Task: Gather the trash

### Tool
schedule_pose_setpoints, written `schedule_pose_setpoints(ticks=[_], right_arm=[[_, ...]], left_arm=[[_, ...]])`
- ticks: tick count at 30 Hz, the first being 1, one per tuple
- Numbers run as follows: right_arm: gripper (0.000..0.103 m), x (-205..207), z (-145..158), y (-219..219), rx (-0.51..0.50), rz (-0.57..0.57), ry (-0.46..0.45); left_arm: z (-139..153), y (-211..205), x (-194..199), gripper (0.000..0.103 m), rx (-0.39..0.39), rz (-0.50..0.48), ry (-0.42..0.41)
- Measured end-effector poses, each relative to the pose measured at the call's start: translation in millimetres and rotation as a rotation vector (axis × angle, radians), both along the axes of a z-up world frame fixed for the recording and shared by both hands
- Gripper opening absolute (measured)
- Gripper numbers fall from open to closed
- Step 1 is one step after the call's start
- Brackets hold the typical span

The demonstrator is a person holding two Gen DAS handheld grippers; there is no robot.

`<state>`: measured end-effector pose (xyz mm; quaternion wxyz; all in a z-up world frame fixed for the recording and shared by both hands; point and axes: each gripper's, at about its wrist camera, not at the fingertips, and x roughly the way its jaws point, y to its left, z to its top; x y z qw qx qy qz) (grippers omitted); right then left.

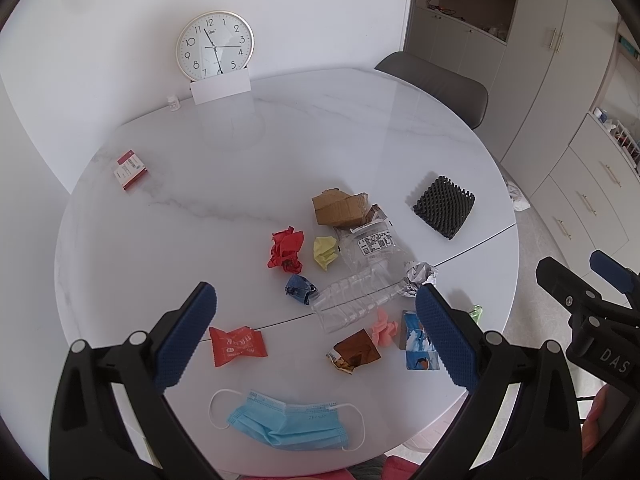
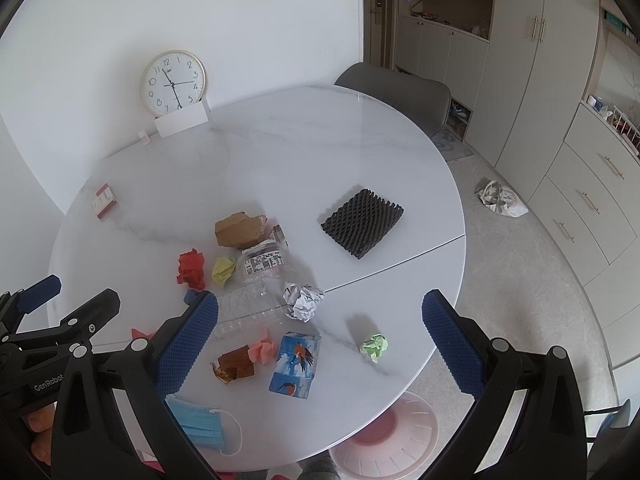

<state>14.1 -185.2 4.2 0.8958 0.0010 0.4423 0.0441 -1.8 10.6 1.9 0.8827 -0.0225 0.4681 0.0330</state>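
Table [image 1: 280, 140], trash scattered near its front edge — mask [image 1: 286, 424], red wrapper [image 1: 237, 346], clear bottle [image 1: 356, 300], cardboard [image 1: 340, 208], red wad [image 1: 286, 250], yellow wad [image 1: 326, 252], bird carton [image 2: 296, 366], green wad [image 2: 375, 346], newsprint ball [image 2: 303, 300]. My left hand-held gripper [image 1: 316, 334] — jaws wide, holding nothing, above the bottle. My right hand-held gripper [image 2: 320, 342] likewise wide and empty, over the carton. Pink bin [image 2: 384, 444] on the floor below the table edge.

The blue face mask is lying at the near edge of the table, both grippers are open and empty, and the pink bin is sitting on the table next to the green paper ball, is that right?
Not quite. The pink bin stands on the floor below the table edge, as the right wrist view shows. The rest holds: blue face mask at the near edge, left gripper and right gripper open and empty.
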Motion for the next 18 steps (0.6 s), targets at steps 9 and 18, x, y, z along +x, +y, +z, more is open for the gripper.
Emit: schedule_pose_setpoints(ticks=[9, 18], right_arm=[[0.101, -0.9, -3.9, -0.7, -0.004, 0.001, 0.006], [0.101, -5.6, -45.0, -17.1, 0.006, 0.012, 0.126]], left_arm=[[-2.5, 0.1, -1.2, 0.095, 0.002, -0.021, -0.003], [-49.9, 0.1, -24.5, 0.095, 0.114, -0.381, 0.019]])
